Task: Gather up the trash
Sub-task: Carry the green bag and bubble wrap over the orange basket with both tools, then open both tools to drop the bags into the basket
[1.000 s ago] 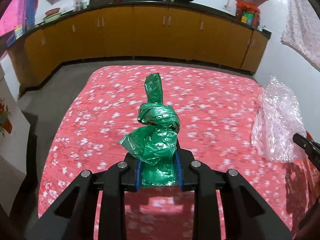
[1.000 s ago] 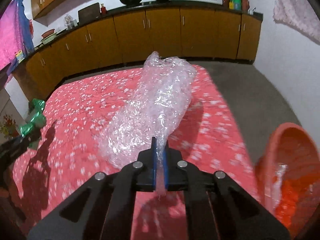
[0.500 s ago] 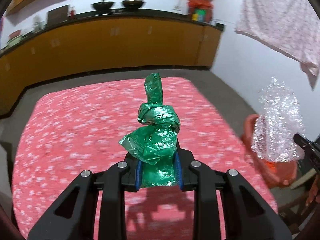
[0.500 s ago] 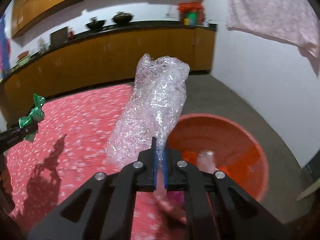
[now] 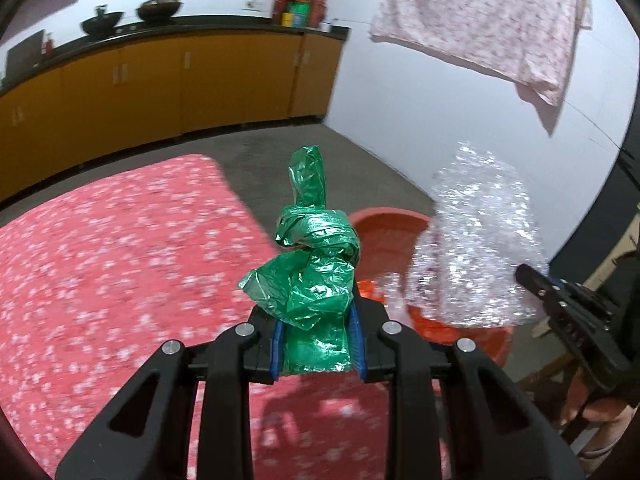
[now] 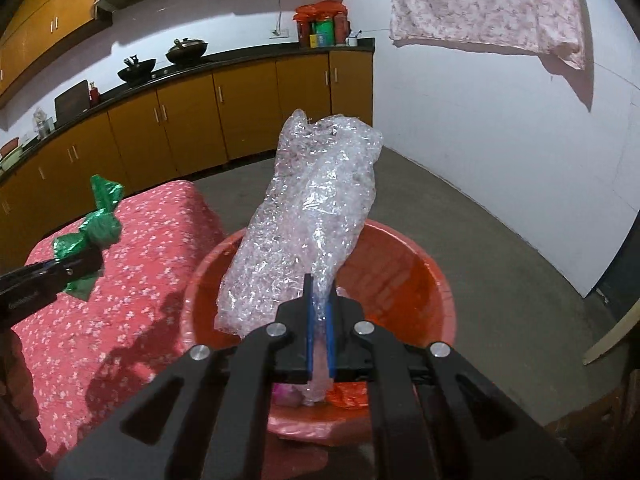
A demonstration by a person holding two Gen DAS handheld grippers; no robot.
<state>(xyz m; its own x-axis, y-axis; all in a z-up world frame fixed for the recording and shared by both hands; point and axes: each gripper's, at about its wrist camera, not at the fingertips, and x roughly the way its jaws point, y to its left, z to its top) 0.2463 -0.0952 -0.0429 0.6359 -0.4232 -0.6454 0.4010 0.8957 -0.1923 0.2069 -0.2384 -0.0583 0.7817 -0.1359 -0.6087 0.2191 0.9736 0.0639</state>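
Left hand-held gripper (image 5: pixel 318 344): clamped on a knotted, crinkly green plastic bag (image 5: pixel 312 264), grabbed by the loose tail under the knot so the bundle sticks up clear of the fingers. Looks like an easy way to carry floppy film.

Right hand-held gripper (image 6: pixel 319 332): squeezed together on a thin edge of a crumpled wad of clear bubble wrap (image 6: pixel 308 216). Only a pinch of it is held; the rest juts out forward, puffy and glittery.

Where the trash is: the bubble wrap hangs right over the round orange plastic tub (image 6: pixel 436 280), which seems to be the bin here. The green bag sits a bit short of it, over the edge of the bed with the red flowered cover (image 5: pixel 104 264).

Tub contents: some clear and reddish scraps at the bottom, can't tell exactly what.

My read: both pieces are lined up for dropping, the right one first since it's already above the tub.

Watch out: light film might cling to the pads on release.
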